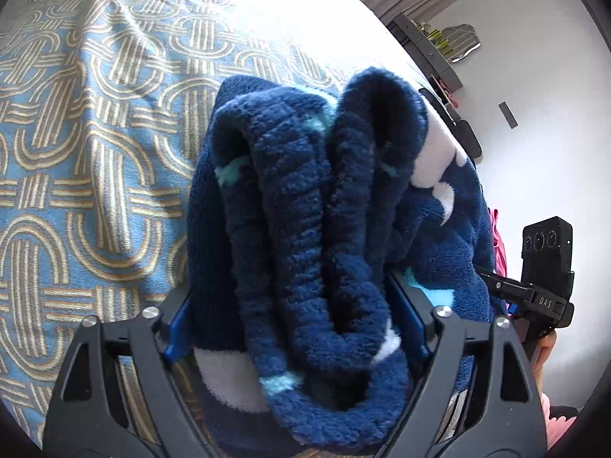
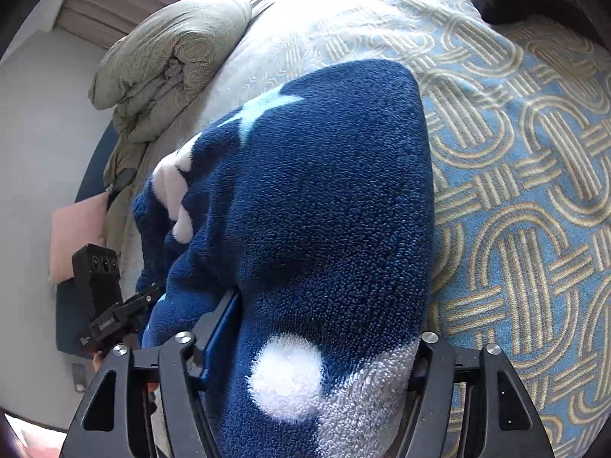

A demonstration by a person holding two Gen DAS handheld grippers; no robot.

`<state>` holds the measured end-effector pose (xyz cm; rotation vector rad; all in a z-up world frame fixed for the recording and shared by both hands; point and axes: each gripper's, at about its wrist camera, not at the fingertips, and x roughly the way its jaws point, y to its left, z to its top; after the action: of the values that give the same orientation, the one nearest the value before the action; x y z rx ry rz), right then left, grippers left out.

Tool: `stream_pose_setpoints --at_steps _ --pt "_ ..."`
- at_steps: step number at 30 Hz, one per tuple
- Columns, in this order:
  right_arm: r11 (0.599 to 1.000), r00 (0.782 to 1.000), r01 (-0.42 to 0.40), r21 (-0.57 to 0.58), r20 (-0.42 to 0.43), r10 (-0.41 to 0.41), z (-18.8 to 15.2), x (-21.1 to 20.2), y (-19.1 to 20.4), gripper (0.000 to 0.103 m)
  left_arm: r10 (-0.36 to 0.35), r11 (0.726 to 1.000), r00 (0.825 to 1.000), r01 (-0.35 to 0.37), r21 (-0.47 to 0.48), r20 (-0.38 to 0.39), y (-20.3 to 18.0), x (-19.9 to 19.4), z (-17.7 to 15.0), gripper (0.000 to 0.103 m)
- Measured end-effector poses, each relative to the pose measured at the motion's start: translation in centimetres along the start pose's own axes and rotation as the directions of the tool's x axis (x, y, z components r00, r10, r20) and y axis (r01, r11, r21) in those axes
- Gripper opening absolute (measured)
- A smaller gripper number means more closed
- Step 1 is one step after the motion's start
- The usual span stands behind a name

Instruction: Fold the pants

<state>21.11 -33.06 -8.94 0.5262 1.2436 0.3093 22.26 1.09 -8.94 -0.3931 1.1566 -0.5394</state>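
The pants point(image 1: 305, 191) are thick navy fleece with white and pale-blue patches, bunched into a folded bundle on the bed. In the left wrist view the ribbed waistband rolls fill the gap of my left gripper point(image 1: 294, 305), and its blue pads point(image 1: 179, 328) press the bundle from both sides. In the right wrist view the pants point(image 2: 324, 171) drape over my right gripper point(image 2: 320, 324). Its left finger point(image 2: 221, 324) bears against the cloth and its right finger is hidden beneath it. The two grippers hold the same bundle side by side.
A blue bedspread point(image 1: 95, 152) with a tan looped pattern lies under and around the pants. A folded grey-green quilt point(image 2: 172, 57) and a pink pillow point(image 2: 76, 236) sit at the bed's far end. A dark shelf point(image 1: 431, 53) stands by the white wall.
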Motion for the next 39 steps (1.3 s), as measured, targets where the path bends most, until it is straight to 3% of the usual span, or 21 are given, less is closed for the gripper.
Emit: stream_pose_setpoints --at_steps 4,9,16,25,39 --pt "0.997 0.999 -0.023 -0.078 0.039 0.026 -0.2 -1.3 1.3 0.049 0.067 0.993 0.996 -0.073 0.097 0.061 -2.8 -1.5 -0.7 0.069" --pt "0.994 0.997 -0.024 -0.108 0.074 0.032 -1.1 -2.6 2.1 0.049 0.089 0.972 0.990 -0.111 0.209 0.112 -6.9 -4.1 -1.8 0.068" --pt "0.991 0.987 -0.044 -0.124 0.149 0.062 -2.6 -6.2 1.7 0.049 0.071 0.956 0.986 -0.111 0.271 0.152 -10.5 -6.8 -2.7 0.068" --pt "0.989 0.965 -0.028 -0.146 0.253 0.064 -6.5 -11.3 0.2 0.049 0.068 0.925 0.987 -0.117 0.360 0.146 -15.3 -6.9 -4.8 0.068" --pt "0.997 0.923 -0.022 -0.074 0.381 0.049 -12.5 -17.4 -4.1 0.049 0.037 0.860 0.992 -0.091 0.503 0.118 -23.4 -5.3 -8.3 0.068"
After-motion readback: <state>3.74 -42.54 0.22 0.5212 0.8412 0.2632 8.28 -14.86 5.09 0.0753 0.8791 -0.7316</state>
